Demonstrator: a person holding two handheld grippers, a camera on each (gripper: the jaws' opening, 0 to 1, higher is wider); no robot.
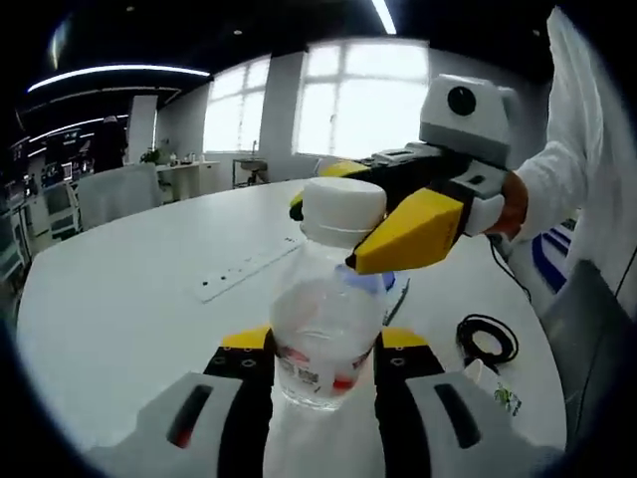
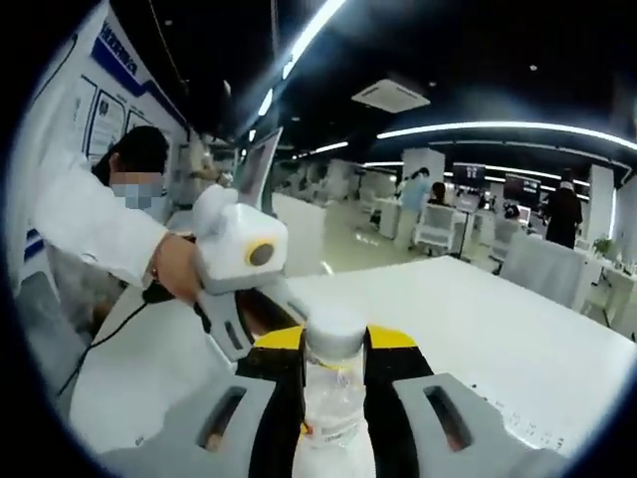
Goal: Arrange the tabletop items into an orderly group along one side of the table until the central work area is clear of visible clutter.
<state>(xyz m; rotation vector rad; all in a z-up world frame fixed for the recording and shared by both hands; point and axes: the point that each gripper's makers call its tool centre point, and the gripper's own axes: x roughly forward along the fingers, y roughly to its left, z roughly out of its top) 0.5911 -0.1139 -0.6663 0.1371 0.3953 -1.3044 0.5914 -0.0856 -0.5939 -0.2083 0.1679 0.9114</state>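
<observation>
A clear plastic bottle [image 1: 323, 334] with a white cap [image 1: 341, 209] and a red-marked label stands upright between my left gripper's [image 1: 323, 344] yellow-tipped jaws, which are shut on its body. From the right, my right gripper [image 1: 330, 237] reaches in, held by a hand in a white sleeve, its yellow jaws closed on either side of the neck just under the cap. In the right gripper view the bottle [image 2: 333, 388] rises between my right gripper's [image 2: 335, 344] jaws, pressed on both sides. The left gripper [image 2: 254, 324] comes in from the left there, its tips hidden.
The round white table [image 1: 129, 299] carries a long flush socket strip [image 1: 244, 271], a coiled black cable [image 1: 488, 339] and a small printed packet [image 1: 506, 398] near the right edge. A pen-like item [image 1: 398, 299] lies behind the bottle. Office desks and chairs stand beyond.
</observation>
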